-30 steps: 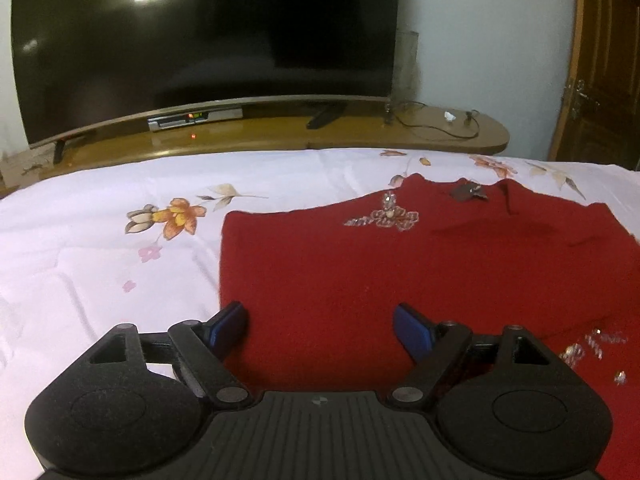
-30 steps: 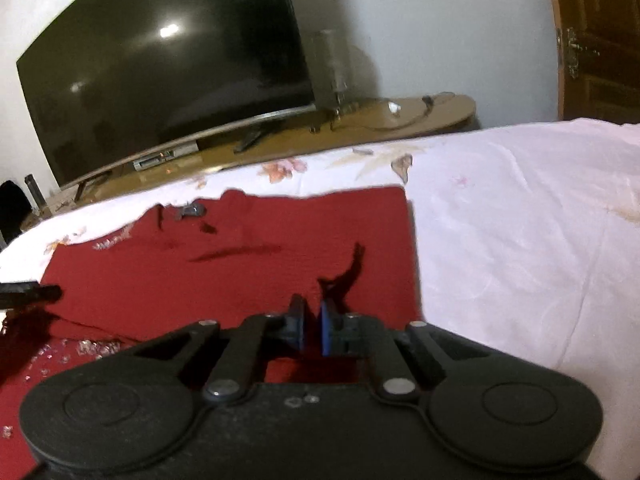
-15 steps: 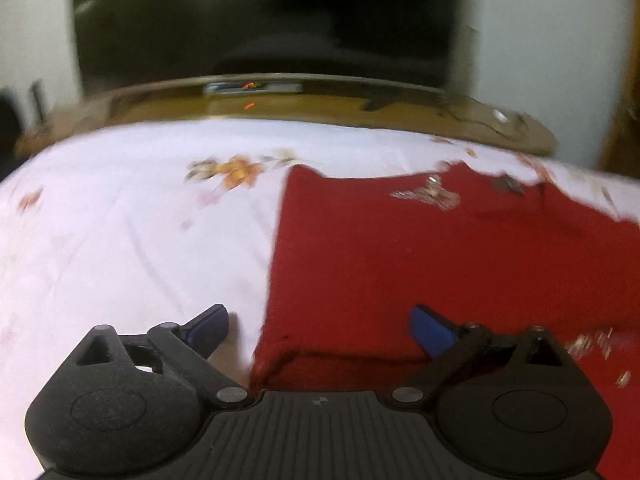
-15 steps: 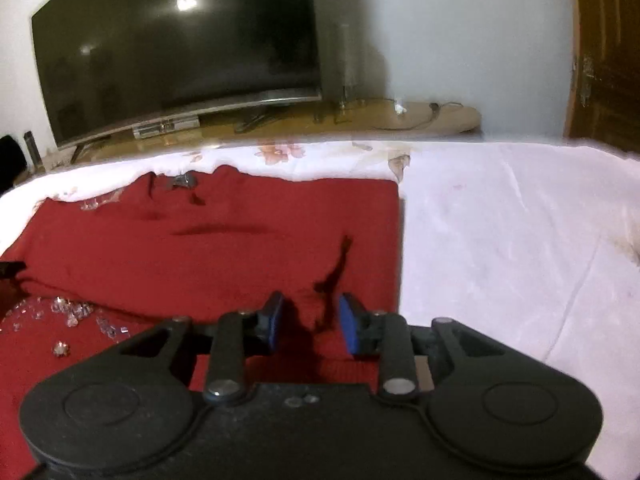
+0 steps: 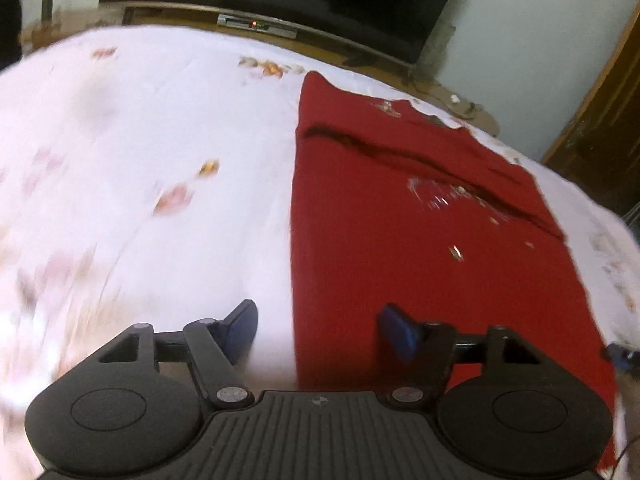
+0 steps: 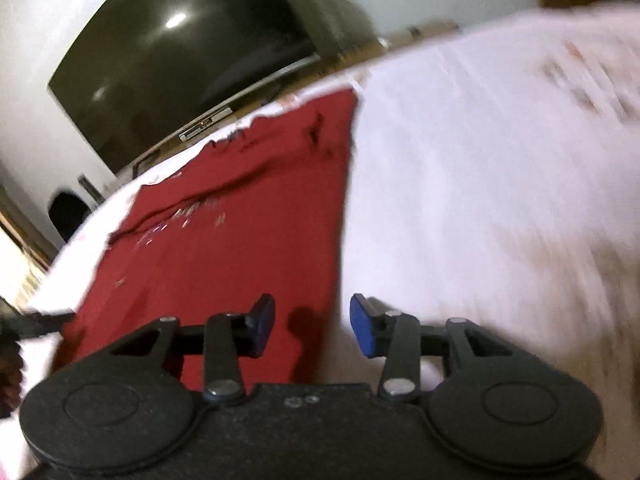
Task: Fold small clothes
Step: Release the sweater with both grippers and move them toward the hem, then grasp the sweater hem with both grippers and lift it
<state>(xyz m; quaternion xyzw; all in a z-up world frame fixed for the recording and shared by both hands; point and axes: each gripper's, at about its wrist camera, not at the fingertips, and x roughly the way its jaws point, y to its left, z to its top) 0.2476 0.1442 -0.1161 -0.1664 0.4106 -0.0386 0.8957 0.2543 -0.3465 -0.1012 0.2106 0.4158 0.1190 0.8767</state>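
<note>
A red knit garment [image 5: 420, 248] with small shiny beads lies folded flat on the white floral bedsheet [image 5: 140, 152]. Its left edge runs up between the blue pads of my left gripper [image 5: 318, 332], whose jaws are closing, pressing on nothing. In the right wrist view the garment [image 6: 240, 232] fills the left half, its right edge running up between the pads of my right gripper [image 6: 312, 326]. That gripper's jaws are opening and hold nothing. The left gripper's tip [image 6: 36, 316] shows at the far left edge there.
A large dark television [image 6: 180, 64] stands on a low wooden stand [image 5: 320, 46] beyond the bed. A wooden door [image 5: 600, 128] is at the right. White sheet [image 6: 500, 180] stretches to the right of the garment.
Both grippers pulled back and outward to the garment's near side edges. The right gripper, shut on the red fabric a second ago, has let go and opened. Both views have tilted.
</note>
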